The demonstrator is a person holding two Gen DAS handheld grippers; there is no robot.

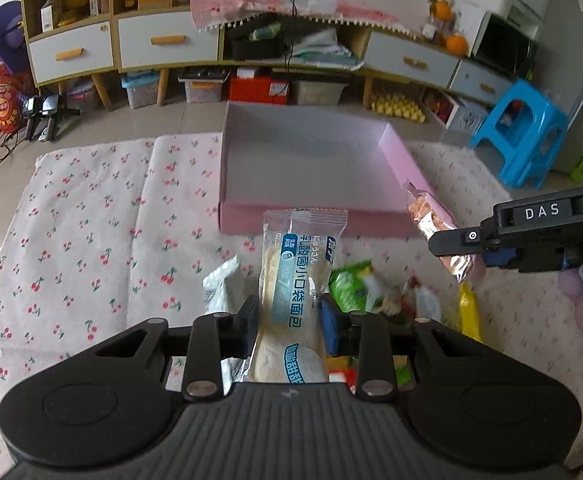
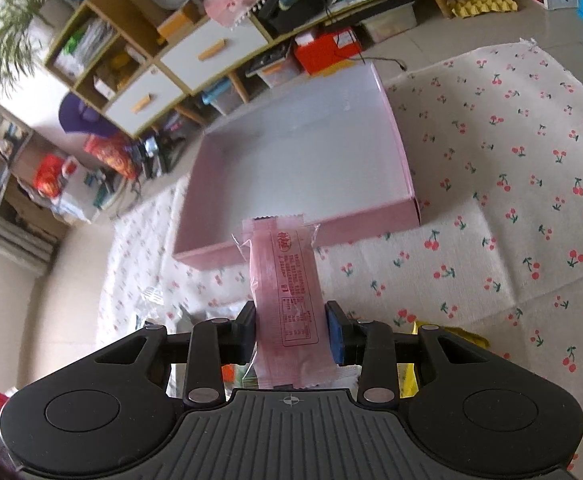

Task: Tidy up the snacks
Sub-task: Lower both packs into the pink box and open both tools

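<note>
item 1, left gripper (image 1: 289,326): jaws were closed on a bread packet (image 1: 291,304), a clear wrapper with a blue-and-white label and a pale bun inside. the packet stood up between the pads and its sealed top edge overlapped the near wall of the box in the left wrist view.

item 2, right gripper (image 2: 291,330): jaws were closed on a pink snack bar (image 2: 285,300), a long translucent wrapper with red print, held lengthwise so its crimped end pointed toward the box. in the left wrist view the same gripper (image 1: 457,246) entered from the right, marked "das", with the wrapper showing brownish contents just beside the box's near right corner.

item 3, pink box (image 1: 315,222): a shallow open tray with pink outer walls and a pale interior, lying on the cloth ahead of both grippers. no snack was visible inside it in either view (image 2: 227,250).

item 4, cherry-print cloth (image 1: 91,220): white fabric with small red cherries, spread under the box and the snacks.

item 5, loose snacks on the cloth below the left gripper: a silver-white packet (image 1: 221,284) to the left of the bread, a green packet (image 1: 349,284) to the right, a yellow packet (image 1: 469,312) further right; others were blurred and could not be told apart.

item 6, background: a blue plastic stool (image 1: 519,132) on the floor right of the cloth, and a long cabinet with white drawers (image 1: 167,42) along the wall.
</note>
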